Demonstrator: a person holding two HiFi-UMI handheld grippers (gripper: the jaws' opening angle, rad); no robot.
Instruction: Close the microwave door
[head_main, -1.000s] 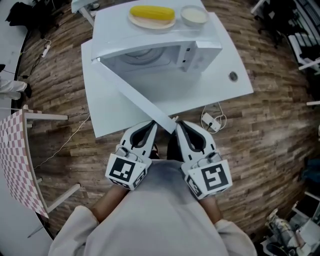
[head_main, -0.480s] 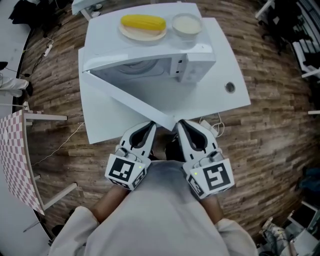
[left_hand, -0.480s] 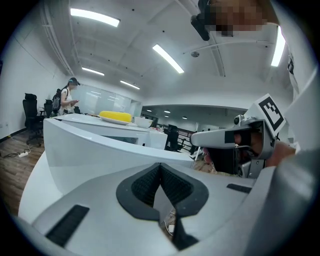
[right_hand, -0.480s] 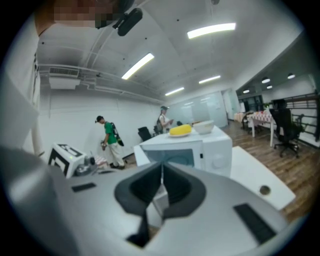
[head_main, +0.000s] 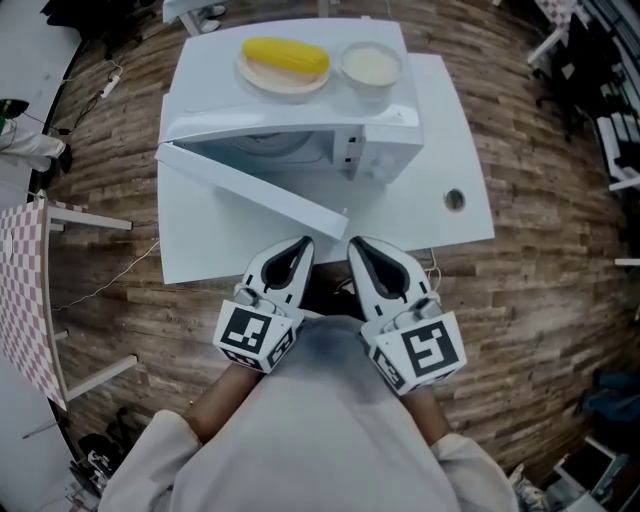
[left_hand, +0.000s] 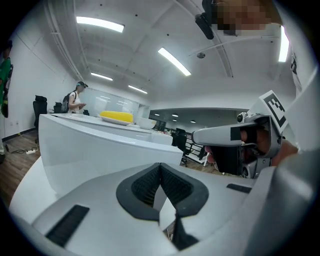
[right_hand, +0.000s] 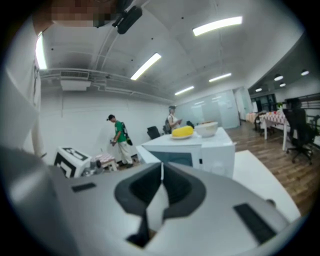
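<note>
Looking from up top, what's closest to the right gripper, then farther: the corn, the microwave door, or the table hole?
1. Door, just ahead of the right hand-held gripper.
2. Hole, off to the right.
3. Corn, atop the microwave.

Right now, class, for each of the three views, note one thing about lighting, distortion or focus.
Head view: even light, the microwave sharp; floor planks bend toward the edges. Left gripper view: fisheye circle with black corners, ceiling strip lights blown out. Right gripper view: same fisheye; the right gripper is blurred up close, the corn sharper.
</note>
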